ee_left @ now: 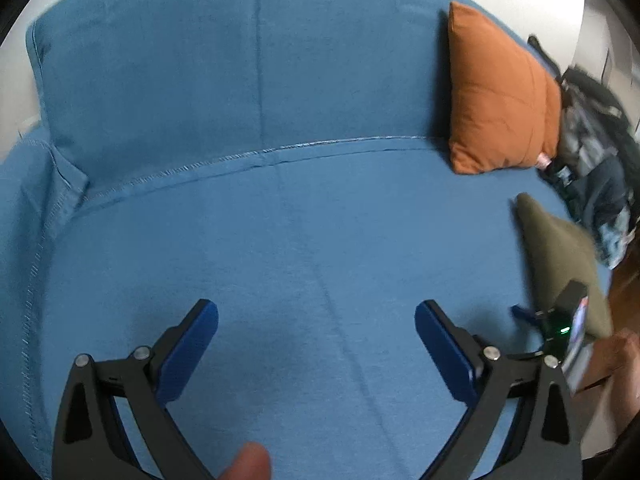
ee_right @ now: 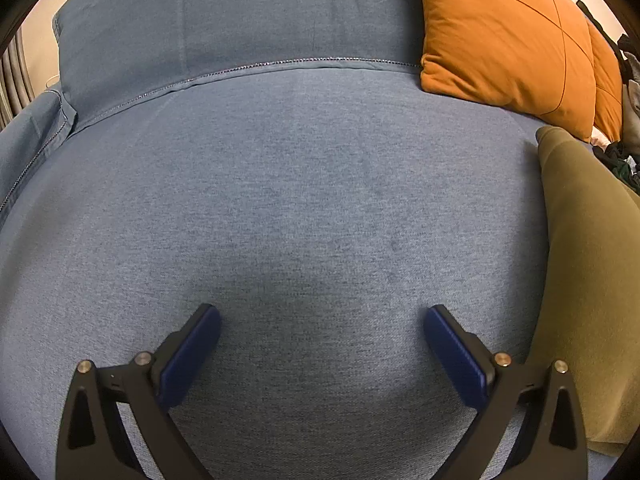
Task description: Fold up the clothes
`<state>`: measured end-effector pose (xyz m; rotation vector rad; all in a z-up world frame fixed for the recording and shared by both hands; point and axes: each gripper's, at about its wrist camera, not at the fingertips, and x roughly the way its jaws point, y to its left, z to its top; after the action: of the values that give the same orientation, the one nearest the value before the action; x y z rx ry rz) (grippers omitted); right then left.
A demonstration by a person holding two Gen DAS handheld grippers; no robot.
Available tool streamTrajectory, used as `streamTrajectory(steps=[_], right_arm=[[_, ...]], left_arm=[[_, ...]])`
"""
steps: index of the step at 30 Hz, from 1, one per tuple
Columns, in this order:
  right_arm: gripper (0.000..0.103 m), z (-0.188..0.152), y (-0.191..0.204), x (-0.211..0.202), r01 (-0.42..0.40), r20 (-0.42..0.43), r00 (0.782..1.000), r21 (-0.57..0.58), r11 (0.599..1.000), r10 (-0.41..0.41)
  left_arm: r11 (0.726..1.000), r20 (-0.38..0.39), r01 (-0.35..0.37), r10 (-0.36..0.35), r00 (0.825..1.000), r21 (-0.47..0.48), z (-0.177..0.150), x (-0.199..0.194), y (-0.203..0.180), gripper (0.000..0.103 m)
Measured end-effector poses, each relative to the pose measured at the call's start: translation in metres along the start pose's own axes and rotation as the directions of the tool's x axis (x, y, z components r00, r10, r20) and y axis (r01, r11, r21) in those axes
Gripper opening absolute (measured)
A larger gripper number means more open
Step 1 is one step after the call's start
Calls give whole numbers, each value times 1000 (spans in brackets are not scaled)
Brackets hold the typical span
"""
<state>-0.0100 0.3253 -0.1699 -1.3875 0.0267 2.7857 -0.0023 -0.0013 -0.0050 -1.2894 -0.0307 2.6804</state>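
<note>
An olive-green garment (ee_right: 588, 264) lies on the right side of the blue sofa seat (ee_right: 300, 200); it also shows at the right of the left wrist view as the olive garment (ee_left: 560, 260). My left gripper (ee_left: 316, 320) hangs open over bare seat fabric, nothing between its blue pads. My right gripper (ee_right: 322, 324) is open too, just left of the garment's edge and holding nothing. In the left wrist view the right gripper's black body (ee_left: 568, 320) with a green light sits over the garment, a hand (ee_left: 616, 356) behind it.
An orange cushion (ee_left: 500, 96) leans on the sofa back (ee_left: 160, 80) at the right, seen also as the orange cushion (ee_right: 508, 40). A heap of dark clothes (ee_left: 596, 160) lies past it. A fingertip (ee_left: 248, 462) shows at the bottom edge. The sofa arm (ee_left: 24, 220) rises on the left.
</note>
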Motion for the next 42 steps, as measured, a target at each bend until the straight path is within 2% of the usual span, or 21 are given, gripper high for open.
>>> streamTrajectory(steps=[4, 7, 9, 12, 16, 24, 27, 32, 42], right_arm=[[103, 0, 0, 1, 0, -1, 1000, 0, 1000, 0], [103, 0, -1, 1, 0, -1, 1000, 0, 1000, 0], [103, 0, -1, 2, 0, -1, 1000, 0, 1000, 0], [103, 0, -1, 2, -1, -2, 1000, 0, 1000, 1], [103, 0, -1, 2, -1, -1, 1000, 0, 1000, 1], [103, 1, -1, 0, -1, 0, 1000, 0, 1000, 1], [103, 1, -1, 0, -1, 0, 1000, 1, 1000, 1], [103, 1, -1, 0, 0, 0, 1000, 0, 1000, 0], [103, 0, -1, -1, -4, 1, 1000, 3, 1000, 4]], left_arm=[[998, 49, -31, 28, 998, 62, -3, 11, 4, 100], [993, 108, -45, 32, 994, 113, -21, 7, 3, 100], [991, 90, 47, -59, 994, 128, -27, 6, 3, 100], [989, 79, 33, -45, 996, 147, -31, 1, -3, 100], [986, 48, 33, -41, 998, 165, -25, 14, -15, 100], [986, 73, 20, -33, 997, 168, -18, 7, -8, 100], [990, 74, 19, -29, 997, 140, -11, 5, -10, 100], [986, 108, 32, -50, 993, 161, -4, -2, -12, 100], [991, 170, 62, -82, 982, 118, 5, -27, 7, 100]])
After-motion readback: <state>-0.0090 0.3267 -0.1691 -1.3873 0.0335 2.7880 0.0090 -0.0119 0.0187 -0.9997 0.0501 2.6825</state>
